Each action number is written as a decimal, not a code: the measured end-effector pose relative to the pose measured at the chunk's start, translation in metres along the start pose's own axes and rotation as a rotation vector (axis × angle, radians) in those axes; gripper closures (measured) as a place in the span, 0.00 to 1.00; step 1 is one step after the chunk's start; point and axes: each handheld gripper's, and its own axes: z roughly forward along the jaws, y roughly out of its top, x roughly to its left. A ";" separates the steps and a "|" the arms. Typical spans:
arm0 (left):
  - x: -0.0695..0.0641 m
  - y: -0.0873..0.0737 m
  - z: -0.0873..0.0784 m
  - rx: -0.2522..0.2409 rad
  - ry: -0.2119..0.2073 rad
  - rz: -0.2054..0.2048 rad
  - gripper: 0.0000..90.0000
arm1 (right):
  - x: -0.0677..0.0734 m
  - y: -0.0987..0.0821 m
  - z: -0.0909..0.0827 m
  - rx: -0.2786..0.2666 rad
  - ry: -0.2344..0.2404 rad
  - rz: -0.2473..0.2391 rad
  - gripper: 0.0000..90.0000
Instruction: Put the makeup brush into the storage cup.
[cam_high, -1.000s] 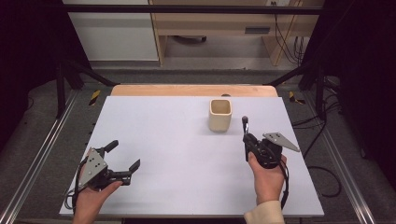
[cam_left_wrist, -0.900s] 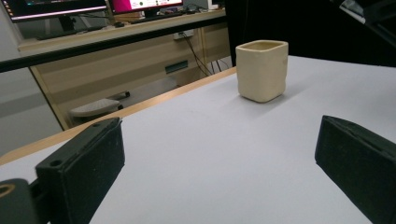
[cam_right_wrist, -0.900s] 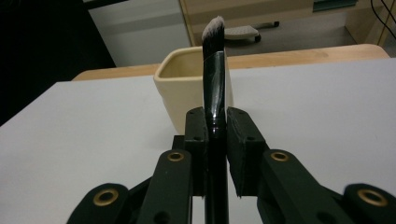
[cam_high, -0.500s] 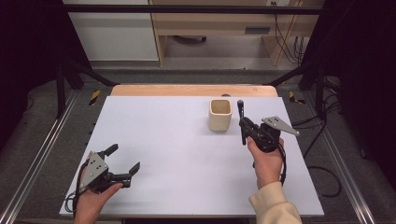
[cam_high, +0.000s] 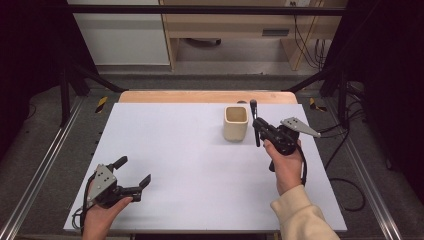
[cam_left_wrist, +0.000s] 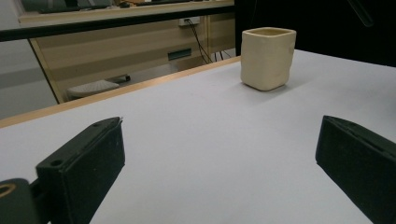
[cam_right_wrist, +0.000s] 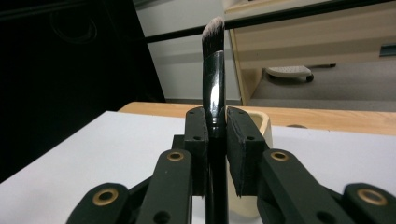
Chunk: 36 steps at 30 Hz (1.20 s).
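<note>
A cream square cup (cam_high: 235, 122) stands on the white table top (cam_high: 190, 165), right of the middle toward the far edge. Just right of it, slightly above the table, my right gripper (cam_high: 260, 126) is shut on a black-handled makeup brush (cam_high: 254, 120). The brush is upright with its bristles on top. In the right gripper view the brush (cam_right_wrist: 213, 60) rises between the closed jaws of my right gripper (cam_right_wrist: 216, 140), and the cup (cam_right_wrist: 262, 122) stands directly behind them. My left gripper (cam_high: 133, 171) rests open near the front left corner, holding nothing. In the left gripper view the cup (cam_left_wrist: 268, 58) stands far off beyond the spread jaws.
The table's far edge is a wooden strip (cam_high: 200, 96). Metal rails (cam_high: 45, 165) run along both sides of the table. Cables (cam_high: 345, 145) hang off to the right. A wooden cabinet (cam_high: 235, 30) stands behind the table.
My right gripper has carried the brush forward and a little left, from the middle right of the table to beside the cup. The left gripper has barely moved.
</note>
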 end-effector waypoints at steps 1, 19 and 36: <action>0.000 -0.001 -0.001 0.001 0.004 -0.005 0.01 | 0.000 0.000 0.001 -0.003 0.003 -0.002 0.88; -0.002 -0.003 0.000 -0.013 0.009 -0.026 0.01 | -0.006 0.011 0.027 -0.086 0.007 -0.038 0.88; -0.002 -0.004 0.001 -0.006 0.012 -0.022 0.01 | -0.010 0.018 0.071 -0.136 -0.016 -0.061 0.88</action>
